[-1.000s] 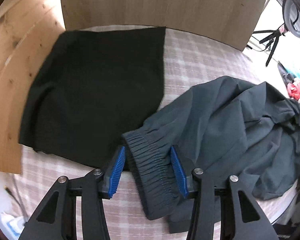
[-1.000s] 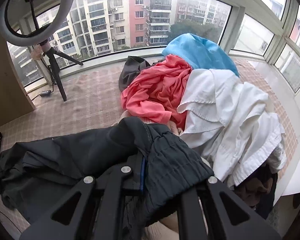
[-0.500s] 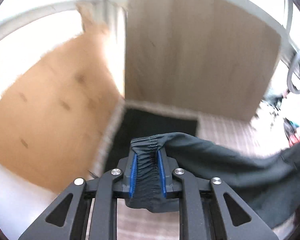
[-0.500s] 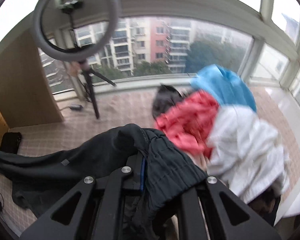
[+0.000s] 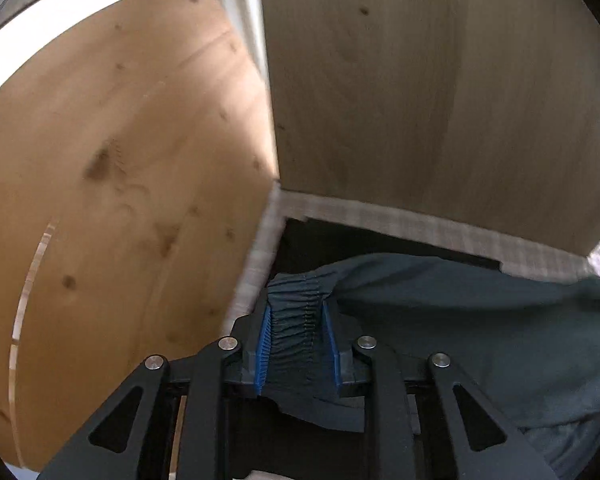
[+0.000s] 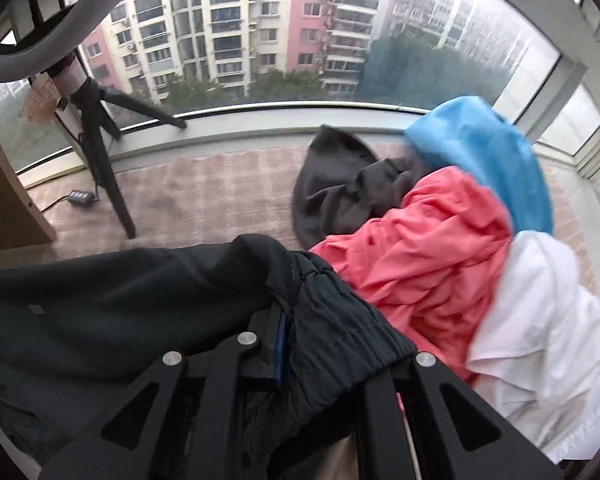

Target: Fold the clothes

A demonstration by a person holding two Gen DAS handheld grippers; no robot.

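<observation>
Dark grey trousers hang stretched between both grippers. My left gripper has its blue pads pressed on the gathered elastic cuff; its jaws are opening slightly with the cuff still between them. Beneath lies a folded black garment on the checked cloth. In the right wrist view my right gripper is shut on the trousers' elastic waistband, which drapes over and hides one finger. Beyond it sits a pile: a pink garment, a blue one, a white one and a dark grey one.
Two wooden boards meet in a corner right in front of the left gripper. A ring-light tripod and a power strip stand by the curved window at the back left.
The left gripper closed on the trouser cuff, lifted it and carried it toward the wooden corner. The right gripper moved sideways with the waistband, and the trousers are now pulled taut.
</observation>
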